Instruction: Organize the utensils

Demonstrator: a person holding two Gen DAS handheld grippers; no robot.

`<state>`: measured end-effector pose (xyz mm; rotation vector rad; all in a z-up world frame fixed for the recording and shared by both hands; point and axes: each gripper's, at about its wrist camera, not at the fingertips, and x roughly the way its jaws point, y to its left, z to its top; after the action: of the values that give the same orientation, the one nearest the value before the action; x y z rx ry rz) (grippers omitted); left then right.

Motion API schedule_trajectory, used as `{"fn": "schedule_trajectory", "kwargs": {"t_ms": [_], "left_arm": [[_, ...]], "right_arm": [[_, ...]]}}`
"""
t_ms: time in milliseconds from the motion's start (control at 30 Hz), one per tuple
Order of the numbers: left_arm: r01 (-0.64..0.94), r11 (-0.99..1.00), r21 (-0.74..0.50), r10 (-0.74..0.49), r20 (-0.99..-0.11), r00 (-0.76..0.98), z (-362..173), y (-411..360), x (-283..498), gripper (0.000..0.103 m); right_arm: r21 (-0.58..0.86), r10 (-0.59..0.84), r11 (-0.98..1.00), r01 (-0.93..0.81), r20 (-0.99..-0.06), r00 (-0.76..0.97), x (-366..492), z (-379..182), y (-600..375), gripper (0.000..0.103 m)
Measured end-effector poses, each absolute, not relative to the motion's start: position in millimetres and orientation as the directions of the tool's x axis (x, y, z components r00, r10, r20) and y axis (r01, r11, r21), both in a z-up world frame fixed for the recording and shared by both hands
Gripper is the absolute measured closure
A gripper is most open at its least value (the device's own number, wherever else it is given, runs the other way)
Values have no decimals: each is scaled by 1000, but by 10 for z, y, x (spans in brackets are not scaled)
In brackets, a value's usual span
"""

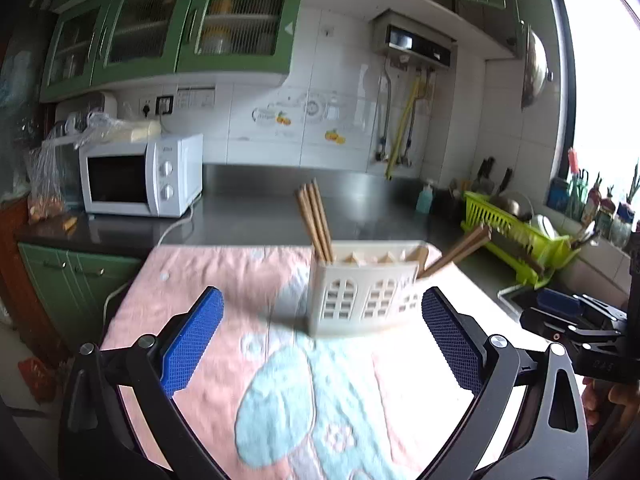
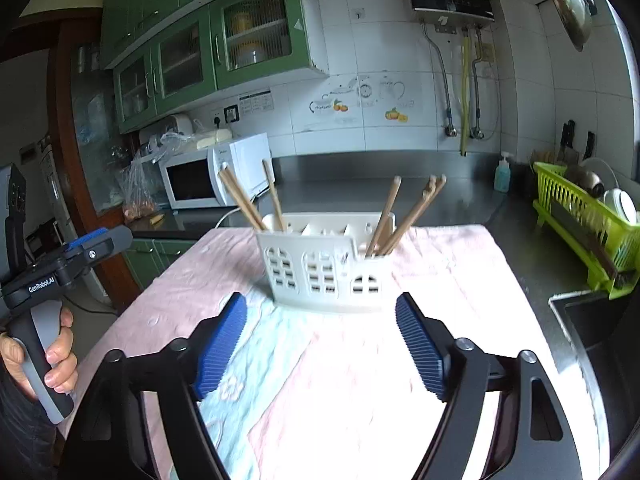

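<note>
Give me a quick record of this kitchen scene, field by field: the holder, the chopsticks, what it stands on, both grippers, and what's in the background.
holder: white utensil holder with window-shaped cutouts, upright
chopsticks: wooden chopsticks leaning in the holder's two end compartments
surface: pink and pale blue cloth under the holder
left gripper: jaws open, empty, short of the holder
right gripper: jaws open, empty, short of the holder
background: white microwave, green dish rack, green cabinets
</note>
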<state>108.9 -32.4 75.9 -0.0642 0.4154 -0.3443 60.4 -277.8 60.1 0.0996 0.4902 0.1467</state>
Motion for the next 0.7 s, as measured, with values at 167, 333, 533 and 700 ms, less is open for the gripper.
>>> {"fn": "schedule_trajectory", "kwargs": {"t_ms": [167,333,533,700], "left_arm": [[277,952,-127,-304,-435,847,495,-201,838,5],[268,958,-101,-285,-449,847,326,-120,576,5],[275,958,-78,-278,-474,835,184,-94,394,5],[265,959,-96,-277,-500,820,105,-58,373,5]], "right_arm": [[170,181,979,-111,-486,855,349,356,-2704,18],[141,158,985,-100,-500,851,183,218,-2603,15],[146,158,985,-96,-517,841,62,80,-2580,15],[129,145,988,-88,-538,831,-3,-28,-2576,14]]}}
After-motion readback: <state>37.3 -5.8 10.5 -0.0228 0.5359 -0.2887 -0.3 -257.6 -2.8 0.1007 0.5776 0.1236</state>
